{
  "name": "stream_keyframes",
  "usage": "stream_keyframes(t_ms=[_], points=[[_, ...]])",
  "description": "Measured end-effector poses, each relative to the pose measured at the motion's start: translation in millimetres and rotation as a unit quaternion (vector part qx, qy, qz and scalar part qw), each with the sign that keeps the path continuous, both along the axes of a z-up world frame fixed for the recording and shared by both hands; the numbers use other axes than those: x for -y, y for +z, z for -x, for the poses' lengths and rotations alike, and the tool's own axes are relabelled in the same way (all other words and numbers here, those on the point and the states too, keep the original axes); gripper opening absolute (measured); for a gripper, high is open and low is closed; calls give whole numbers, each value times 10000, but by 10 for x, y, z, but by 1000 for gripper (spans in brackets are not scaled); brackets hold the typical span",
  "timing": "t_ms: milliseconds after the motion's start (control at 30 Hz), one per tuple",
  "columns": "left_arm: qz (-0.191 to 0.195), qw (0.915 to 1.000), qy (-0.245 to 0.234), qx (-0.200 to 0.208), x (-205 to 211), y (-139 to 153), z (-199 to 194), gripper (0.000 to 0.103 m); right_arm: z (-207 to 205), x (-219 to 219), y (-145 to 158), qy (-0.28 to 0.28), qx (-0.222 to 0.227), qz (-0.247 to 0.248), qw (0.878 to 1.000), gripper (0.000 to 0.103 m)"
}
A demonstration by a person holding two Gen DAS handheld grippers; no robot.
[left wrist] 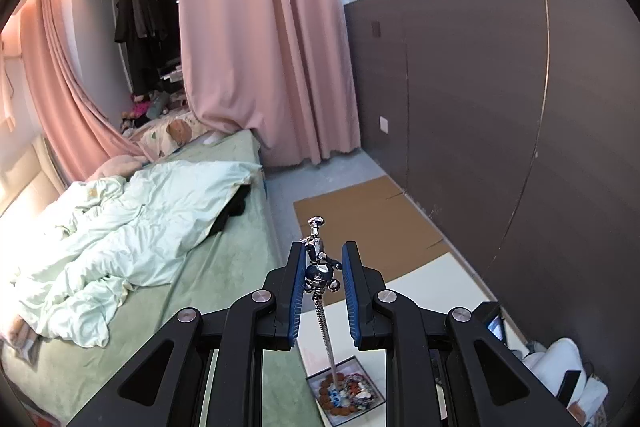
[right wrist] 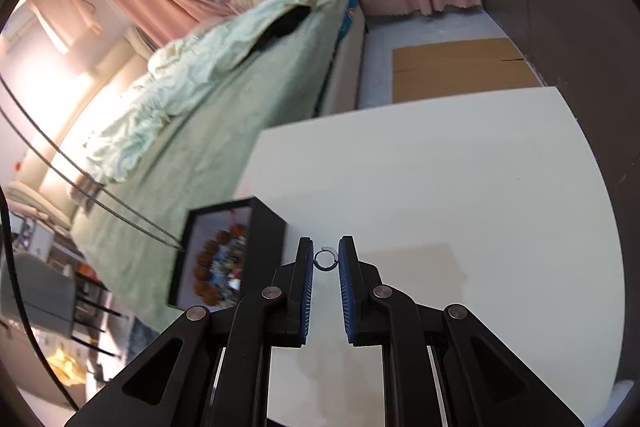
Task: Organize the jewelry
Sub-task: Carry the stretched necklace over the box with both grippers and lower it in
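My left gripper [left wrist: 322, 254] is raised high above the table and is shut on a silver pendant necklace [left wrist: 319, 265]. Its chain [left wrist: 326, 331] hangs straight down into a black jewelry box [left wrist: 346, 389] holding beaded bracelets. In the right wrist view the same box [right wrist: 224, 255] sits at the left edge of the white table [right wrist: 460, 187], with the chain [right wrist: 120, 207] running into it. My right gripper [right wrist: 326, 247] is low over the table, with its blue pads against the two sides of a small silver ring [right wrist: 326, 260].
A bed with green sheets and a rumpled duvet [left wrist: 132, 227] lies left of the table. Flat cardboard [left wrist: 360, 215] lies on the floor by the dark wall panel [left wrist: 500, 127]. Pink curtains [left wrist: 260, 27] hang behind. A small device [left wrist: 494, 323] sits at the table's right.
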State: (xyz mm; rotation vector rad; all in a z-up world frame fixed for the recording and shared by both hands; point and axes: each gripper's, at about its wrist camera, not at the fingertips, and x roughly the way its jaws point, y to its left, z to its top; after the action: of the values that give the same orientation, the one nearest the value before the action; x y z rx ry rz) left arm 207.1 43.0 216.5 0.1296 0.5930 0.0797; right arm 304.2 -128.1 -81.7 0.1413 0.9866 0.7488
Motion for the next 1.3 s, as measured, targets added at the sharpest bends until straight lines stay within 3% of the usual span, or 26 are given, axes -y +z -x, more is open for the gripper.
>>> stream_keyframes(t_ms=[200,700,933,1300], points=[[134,9997,49,-174,-117,-231,-128,19,-4,22,32,43,-81,-350,9993,14],[258,9992,-94,-297,-64,-443,-414,19,-85,-12,14,79,-137,-416,9990,14],[428,9968,-52,-676,-143,-874,-540,19,-106,43,53,72,-127,-566,9983,14],[884,9877,-61,-1290,-203,-1777,-679,19,-133,90,52,-8,-149,-572,9983,14]])
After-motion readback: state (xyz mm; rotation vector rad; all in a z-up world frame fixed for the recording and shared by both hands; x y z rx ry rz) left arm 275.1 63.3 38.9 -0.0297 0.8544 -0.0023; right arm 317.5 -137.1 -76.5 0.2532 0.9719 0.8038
